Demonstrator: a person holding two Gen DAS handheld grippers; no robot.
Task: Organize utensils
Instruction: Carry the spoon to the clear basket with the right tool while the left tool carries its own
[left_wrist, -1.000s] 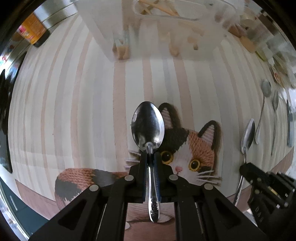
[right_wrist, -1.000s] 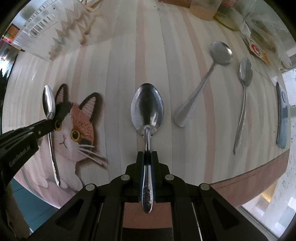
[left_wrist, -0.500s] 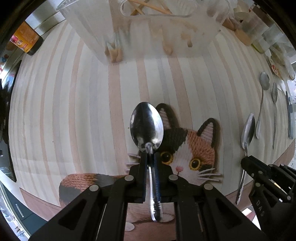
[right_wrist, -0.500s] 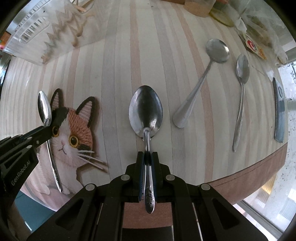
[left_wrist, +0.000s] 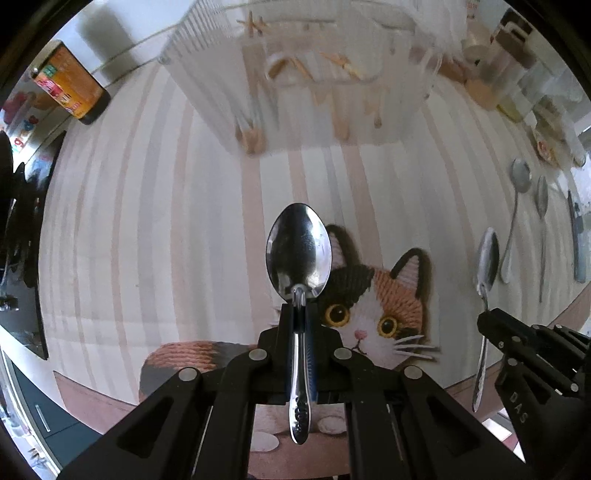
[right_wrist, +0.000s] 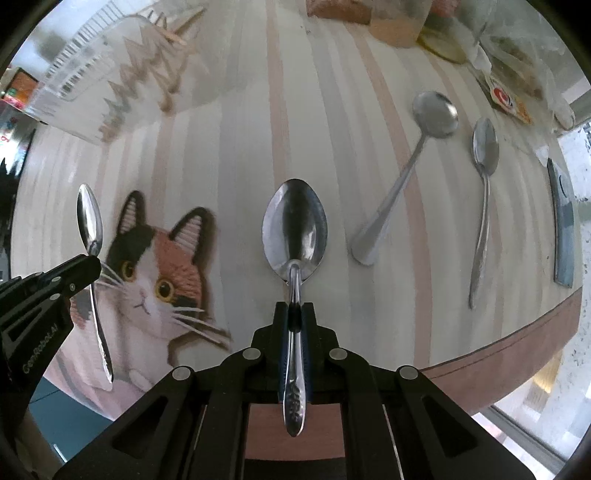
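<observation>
My left gripper (left_wrist: 298, 310) is shut on the neck of a steel spoon (left_wrist: 297, 251), bowl forward, held above the striped cloth near the cat picture (left_wrist: 373, 295). My right gripper (right_wrist: 294, 308) is shut on another steel spoon (right_wrist: 294, 225), held above the cloth. Each gripper shows in the other's view: the right gripper (left_wrist: 484, 319) with its spoon at the right, the left gripper (right_wrist: 90, 264) with its spoon at the left. A clear plastic organizer (left_wrist: 295, 81) with wooden utensils stands at the far side. Two more spoons (right_wrist: 402, 173) (right_wrist: 482, 206) lie on the cloth to the right.
A grey flat utensil (right_wrist: 563, 229) lies near the table's right edge. An orange bottle (left_wrist: 70, 88) stands at the far left. Jars and packets (right_wrist: 406, 22) crowd the far right. The table's front edge (right_wrist: 517, 343) runs close below the grippers.
Both grippers have risen and tilted up with their spoons; the organizer and far clutter show more fully. Both stay shut on their spoons.
</observation>
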